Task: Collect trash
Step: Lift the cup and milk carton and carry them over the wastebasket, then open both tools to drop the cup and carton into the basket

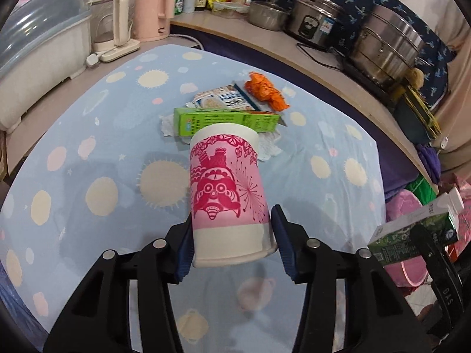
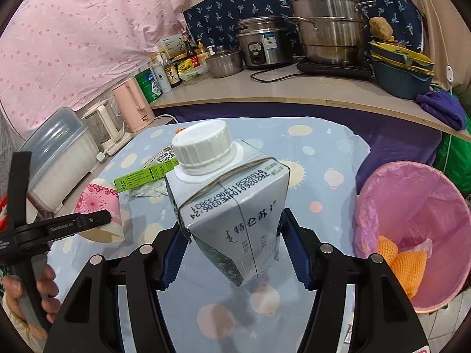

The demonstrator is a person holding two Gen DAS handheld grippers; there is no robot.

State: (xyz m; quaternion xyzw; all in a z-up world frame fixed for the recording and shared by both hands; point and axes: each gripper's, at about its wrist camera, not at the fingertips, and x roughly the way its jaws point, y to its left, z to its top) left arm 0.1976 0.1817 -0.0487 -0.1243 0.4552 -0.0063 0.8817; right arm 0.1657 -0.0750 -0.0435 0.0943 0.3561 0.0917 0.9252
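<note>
My left gripper is shut on a pink-and-white paper cup, held upside down above the blue tablecloth. My right gripper is shut on a grey milk carton with a white screw cap, held above the table. The carton also shows at the right edge of the left wrist view, and the cup at the left of the right wrist view. On the table lie a green box, a printed wrapper, crumpled orange plastic and a white tissue.
A pink-lined trash bin with orange trash inside stands right of the table. A counter behind holds steel pots, a rice cooker and bottles. A pink kettle, a blender and a dish box stand at the left.
</note>
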